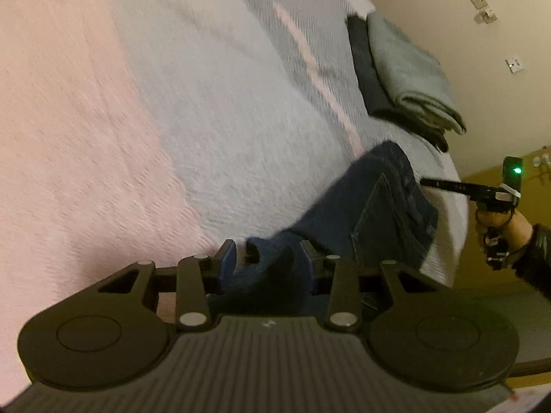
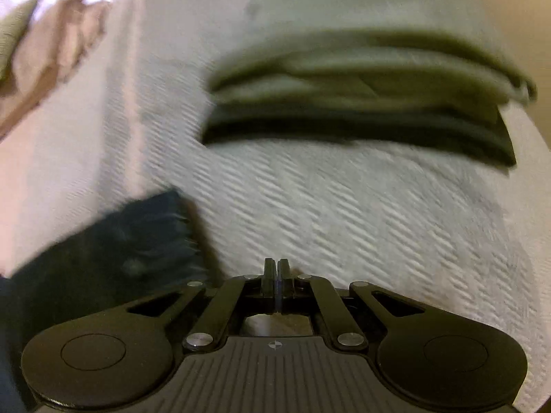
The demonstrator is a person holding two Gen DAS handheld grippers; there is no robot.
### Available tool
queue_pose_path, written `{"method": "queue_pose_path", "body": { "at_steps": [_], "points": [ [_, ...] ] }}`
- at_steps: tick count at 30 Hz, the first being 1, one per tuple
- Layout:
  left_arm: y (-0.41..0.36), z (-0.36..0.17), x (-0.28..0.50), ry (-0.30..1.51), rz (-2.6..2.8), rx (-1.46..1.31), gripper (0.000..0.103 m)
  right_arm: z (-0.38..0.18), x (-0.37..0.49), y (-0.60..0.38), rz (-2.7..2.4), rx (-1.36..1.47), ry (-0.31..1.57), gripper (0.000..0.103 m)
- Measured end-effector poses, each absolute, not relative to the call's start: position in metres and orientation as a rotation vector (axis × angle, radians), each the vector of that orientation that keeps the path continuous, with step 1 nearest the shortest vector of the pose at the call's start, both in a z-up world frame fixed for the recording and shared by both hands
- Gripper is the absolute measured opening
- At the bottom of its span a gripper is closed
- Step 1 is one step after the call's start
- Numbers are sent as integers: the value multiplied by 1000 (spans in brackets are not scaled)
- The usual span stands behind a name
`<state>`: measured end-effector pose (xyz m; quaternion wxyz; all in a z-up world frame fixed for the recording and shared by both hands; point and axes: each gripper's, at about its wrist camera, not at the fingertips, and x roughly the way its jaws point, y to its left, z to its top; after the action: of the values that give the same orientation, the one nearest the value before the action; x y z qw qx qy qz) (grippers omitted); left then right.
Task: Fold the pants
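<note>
Dark blue jeans (image 1: pixel 375 203) lie bunched on the white bedspread (image 1: pixel 224 120) near its right edge. One thick end of them rises between the fingers of my left gripper (image 1: pixel 267 254), which is shut on the denim. In the right wrist view the jeans (image 2: pixel 117 244) are a dark blurred mass at lower left. My right gripper (image 2: pixel 276 268) is shut with nothing between its pads and points over bare bedspread (image 2: pixel 344 213). Seen from the left wrist, the right gripper (image 1: pixel 427 182) is held by a hand (image 1: pixel 496 220), its tip at the far edge of the jeans.
A folded stack, grey-green garment (image 1: pixel 409 72) over a dark one (image 1: pixel 365 69), sits by the bed's far edge; the stack (image 2: pixel 361 96) is straight ahead of my right gripper. A pink cover (image 1: pixel 69 120) spans the bed's left part. Wall sockets (image 1: pixel 482 7) are beyond.
</note>
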<state>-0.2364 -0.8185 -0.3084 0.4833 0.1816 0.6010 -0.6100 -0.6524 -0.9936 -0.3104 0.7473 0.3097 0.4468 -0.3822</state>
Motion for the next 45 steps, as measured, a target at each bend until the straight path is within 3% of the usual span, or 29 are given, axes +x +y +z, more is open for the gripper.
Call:
{"method": "queue_pose_path", "body": {
  "at_steps": [1, 3, 4, 5, 8, 12, 14, 16, 18, 24, 33, 38, 45],
  "points": [
    [-823, -316, -237, 1510, -1485, 445, 34, -302, -641, -983, -821, 639, 959, 1],
    [-826, -324, -240, 1540, -1483, 450, 28, -286, -617, -963, -783, 582, 904, 30],
    [-826, -324, -242, 1528, -1479, 469, 22, -279, -603, -956, -747, 574, 871, 60],
    [-825, -322, -244, 1509, -1473, 485, 14, -275, -587, -946, -687, 571, 826, 70],
    [-812, -303, -244, 1471, -1488, 416, 0, -281, -528, -919, -413, 477, 857, 70],
    [-791, -290, -232, 1401, -1432, 289, 0, -319, -474, -902, -238, 273, 1079, 70],
    [-787, -302, -229, 1437, -1375, 241, 0, -334, -479, -906, -253, 209, 1131, 64],
    [-788, -295, -239, 1386, -1409, 258, 0, -339, -494, -919, -286, 212, 1155, 58],
    [-785, -297, -235, 1367, -1406, 248, 0, -340, -513, -935, -343, 251, 1166, 57],
    [-784, -340, -209, 1495, -1286, 192, 1, -340, -521, -941, -372, 254, 1173, 51],
    [-751, -303, -193, 1350, -1164, 272, 0, -319, -571, -926, -639, 401, 1042, 51],
    [-770, -274, -243, 1278, -1380, 311, 0, -300, -660, -911, -985, 770, 812, 54],
    [-800, -310, -354, 1247, -1644, 611, 6, -330, -715, -894, -1091, 1159, 541, 54]
  ]
}}
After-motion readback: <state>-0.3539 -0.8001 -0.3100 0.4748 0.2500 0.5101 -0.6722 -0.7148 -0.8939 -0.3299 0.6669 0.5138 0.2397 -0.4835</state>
